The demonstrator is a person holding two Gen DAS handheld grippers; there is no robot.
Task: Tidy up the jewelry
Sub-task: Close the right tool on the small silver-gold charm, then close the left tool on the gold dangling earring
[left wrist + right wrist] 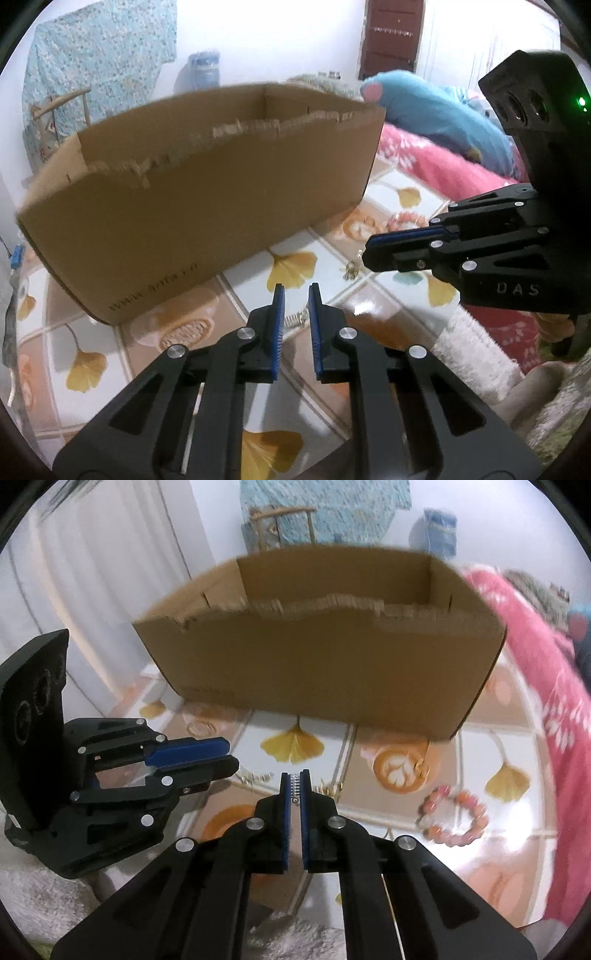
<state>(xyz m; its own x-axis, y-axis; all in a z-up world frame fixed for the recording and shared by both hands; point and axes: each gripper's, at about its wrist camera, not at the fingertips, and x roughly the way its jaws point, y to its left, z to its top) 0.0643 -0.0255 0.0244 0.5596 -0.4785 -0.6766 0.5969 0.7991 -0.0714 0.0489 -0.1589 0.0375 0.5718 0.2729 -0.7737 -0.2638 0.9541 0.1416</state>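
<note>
The left hand-held gripper (pixel 218 764) hangs with a narrow gap between its pads and nothing in it, just above small gold pieces (pixel 255 776) on the patterned surface (pixel 388 716); the right hand-held gripper (pixel 295 786) is pressed together on a thin silver chain (pixel 294 788) at its very tips, in front of the cardboard box (pixel 317 664). So slight a hold could let the chain slip out, or catch the box's ragged front edge. A pink bead bracelet (pixel 452 818) lies far right, untouched.

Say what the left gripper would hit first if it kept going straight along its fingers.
Probably the small silver chain on the patterned tabletop, visible between the left gripper fingers; depth is unclear. The cardboard box sits off-line.
</note>
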